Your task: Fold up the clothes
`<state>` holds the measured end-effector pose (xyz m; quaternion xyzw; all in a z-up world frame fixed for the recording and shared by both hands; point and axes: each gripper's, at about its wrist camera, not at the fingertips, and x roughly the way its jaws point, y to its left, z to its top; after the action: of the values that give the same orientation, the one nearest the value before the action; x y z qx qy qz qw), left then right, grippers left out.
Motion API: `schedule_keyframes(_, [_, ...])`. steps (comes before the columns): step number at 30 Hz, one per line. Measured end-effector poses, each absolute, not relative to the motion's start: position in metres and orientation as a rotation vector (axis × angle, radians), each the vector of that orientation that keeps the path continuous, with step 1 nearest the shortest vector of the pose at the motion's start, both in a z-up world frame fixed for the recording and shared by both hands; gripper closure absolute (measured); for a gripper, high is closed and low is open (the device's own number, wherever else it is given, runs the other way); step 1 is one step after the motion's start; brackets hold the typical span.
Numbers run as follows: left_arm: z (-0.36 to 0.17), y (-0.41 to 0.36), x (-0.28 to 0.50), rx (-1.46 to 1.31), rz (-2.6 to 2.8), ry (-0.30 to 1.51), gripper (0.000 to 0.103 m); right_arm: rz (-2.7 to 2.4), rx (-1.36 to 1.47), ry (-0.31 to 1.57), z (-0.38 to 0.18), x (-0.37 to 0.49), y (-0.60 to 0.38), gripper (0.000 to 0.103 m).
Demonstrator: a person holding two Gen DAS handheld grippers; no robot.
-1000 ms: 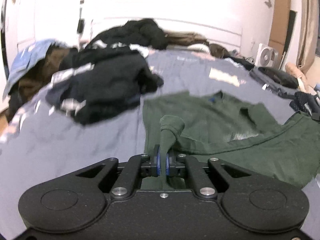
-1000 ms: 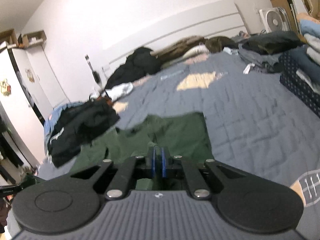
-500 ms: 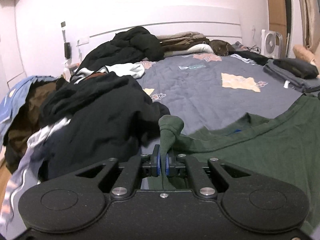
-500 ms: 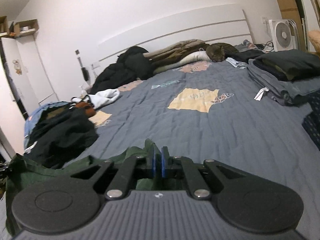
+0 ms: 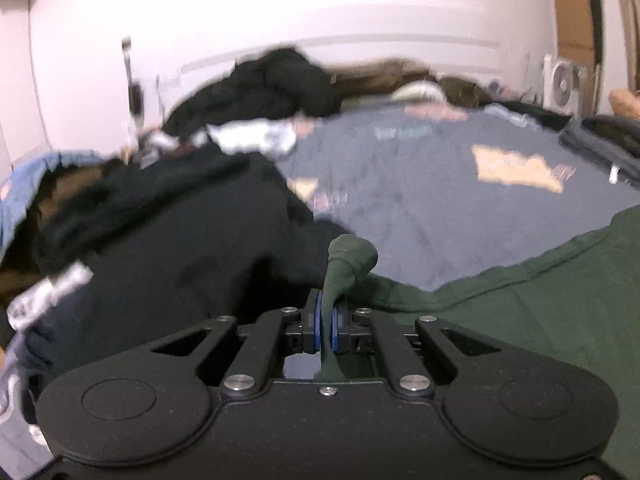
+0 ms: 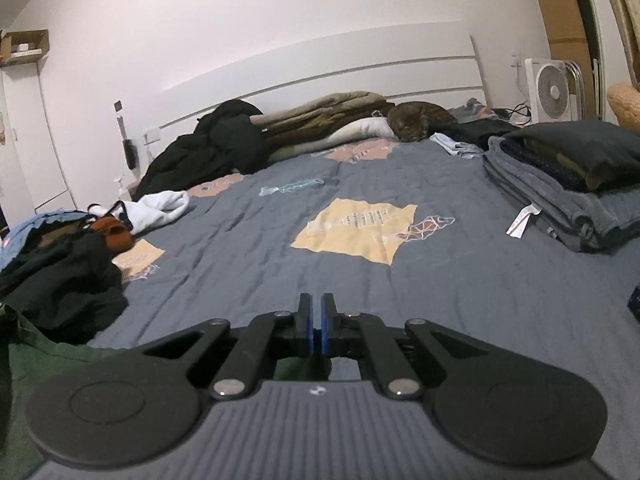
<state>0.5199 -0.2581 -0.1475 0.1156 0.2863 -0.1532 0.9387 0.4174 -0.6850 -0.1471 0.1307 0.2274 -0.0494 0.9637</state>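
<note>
Two claws are in play: the left claw [image 5: 327,322] is clenched on a bunched corner of the green shirt [image 5: 540,300], which lies at the bed's [image 6: 440,280] near edge. The right claw [image 6: 317,326] is clenched, with no cloth seen between its pads. A spreading step is judged underway; next, the corner should be laid flat.

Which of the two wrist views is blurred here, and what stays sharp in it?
Left wrist view: the black clothes pile and bed are smeared; the left tongs and pinched green shirt stay sharp. Right wrist view: crisp throughout, with fisheye bending the headboard.
</note>
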Motion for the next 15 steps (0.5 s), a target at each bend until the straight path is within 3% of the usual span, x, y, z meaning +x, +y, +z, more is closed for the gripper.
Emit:
schedule_keyframes(5, [-0.152,-0.244,0.511,0.207,-0.253,0.624,0.085,-0.162,0.221,0.592,-0.166,0.436,-0.69,0.096])
schedule_keyframes(7, [-0.139,-0.231,0.493,0.158,-0.259,0.588,0.058,-0.168,0.264,0.58,-0.159,0.425,-0.697,0.095])
schedule_keyframes(15, [-0.102,-0.2,0.361,-0.081,-0.312,0.55,0.055,-0.116,0.457,0.463,-0.123,0.307,-0.701,0.079])
